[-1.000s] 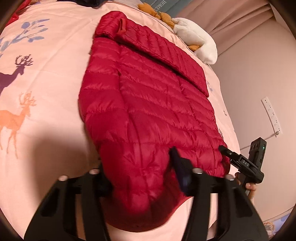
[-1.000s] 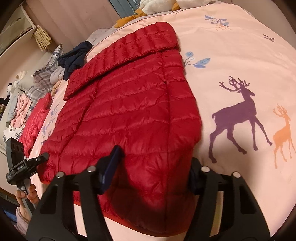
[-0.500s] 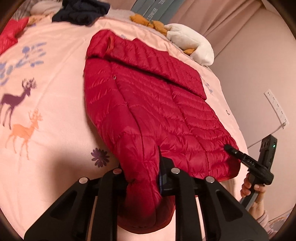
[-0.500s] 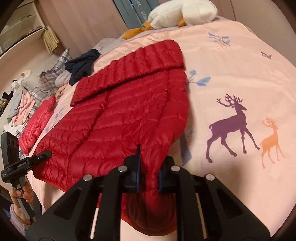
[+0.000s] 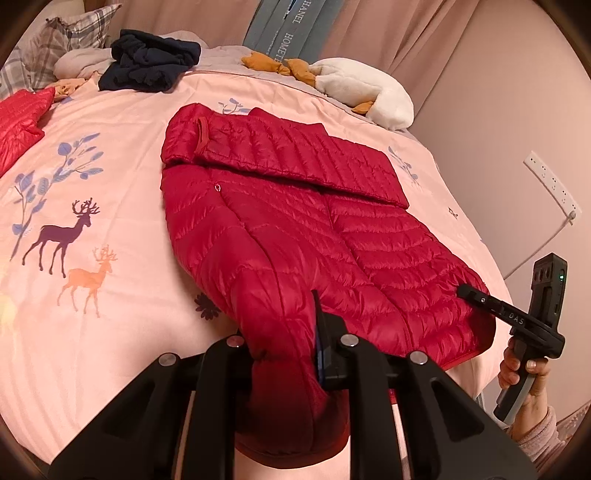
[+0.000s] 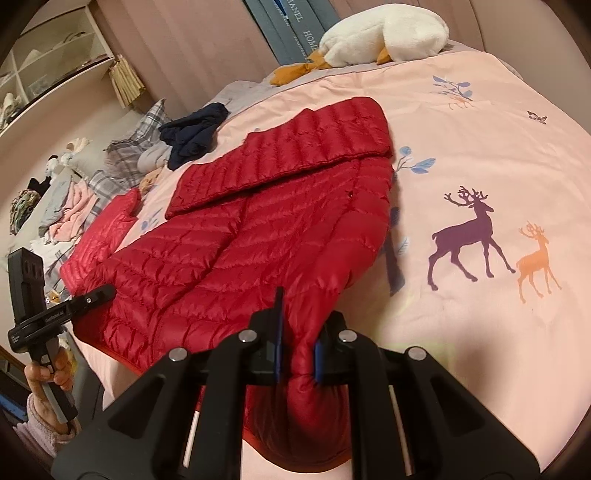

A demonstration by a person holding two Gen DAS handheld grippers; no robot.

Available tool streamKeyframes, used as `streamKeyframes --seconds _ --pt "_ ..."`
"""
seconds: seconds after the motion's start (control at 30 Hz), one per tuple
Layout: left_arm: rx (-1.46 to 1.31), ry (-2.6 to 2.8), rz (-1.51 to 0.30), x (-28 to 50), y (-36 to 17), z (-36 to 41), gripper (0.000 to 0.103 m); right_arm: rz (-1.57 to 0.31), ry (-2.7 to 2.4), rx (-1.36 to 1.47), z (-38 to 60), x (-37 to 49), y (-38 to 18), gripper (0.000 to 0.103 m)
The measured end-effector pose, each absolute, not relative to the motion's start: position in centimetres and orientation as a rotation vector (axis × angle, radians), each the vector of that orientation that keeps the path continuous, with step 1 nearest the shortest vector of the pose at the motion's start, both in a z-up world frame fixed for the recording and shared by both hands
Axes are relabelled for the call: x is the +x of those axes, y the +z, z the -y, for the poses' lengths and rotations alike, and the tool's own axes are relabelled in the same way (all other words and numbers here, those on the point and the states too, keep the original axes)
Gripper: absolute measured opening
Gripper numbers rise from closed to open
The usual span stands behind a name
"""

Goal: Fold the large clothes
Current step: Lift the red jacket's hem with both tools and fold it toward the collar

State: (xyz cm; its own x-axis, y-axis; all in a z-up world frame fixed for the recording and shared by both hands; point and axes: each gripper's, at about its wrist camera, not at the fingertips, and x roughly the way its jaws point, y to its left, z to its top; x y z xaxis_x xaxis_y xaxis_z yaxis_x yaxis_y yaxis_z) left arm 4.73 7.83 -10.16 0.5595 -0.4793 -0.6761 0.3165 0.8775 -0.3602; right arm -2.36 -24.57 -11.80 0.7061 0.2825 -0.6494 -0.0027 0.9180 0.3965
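Left wrist view shows a red puffer jacket (image 5: 295, 236) spread across a bed with a pink bedspread (image 5: 122, 206), one sleeve folded flat across its far end. The left claw (image 5: 288, 347) is clamped narrow on a bunch of the jacket's near hem, and the red fabric is pulled up into a ridge between its black fingers, with the rest of the hem sagging below them. At the right edge of this view the right claw (image 5: 476, 295) reaches in to the jacket's other near corner, carried by a hand (image 5: 524, 373) in a pale pink sleeve. From the right wrist view the same jacket (image 6: 266, 236) lies slantwise on the bedspread (image 6: 480, 155), and the right claw (image 6: 297, 343) is likewise pinched tight on a fold of the hem, the cloth squeezed between its blue-edged pads. The left claw (image 6: 99, 291) shows at the left edge, its tip at the jacket's corner; a hand (image 6: 48, 373) grips its handle. Purple and orange deer are printed on the bedspread beside the jacket. Farther off lie a dark navy garment (image 5: 147, 62), another red garment (image 5: 18, 122), a white stuffed goose (image 6: 380, 33) and plaid pillows (image 6: 133, 144).
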Motion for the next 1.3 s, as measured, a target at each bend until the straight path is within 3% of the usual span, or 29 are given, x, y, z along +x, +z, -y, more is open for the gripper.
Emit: streamKeyframes --seconds 1.3 --pt "-0.173 -0.537 -0.822 3.2 -7.6 -8.3 0.018 -0.716 0.333 0.362 23.7 -8.2 -7.8 0.012"
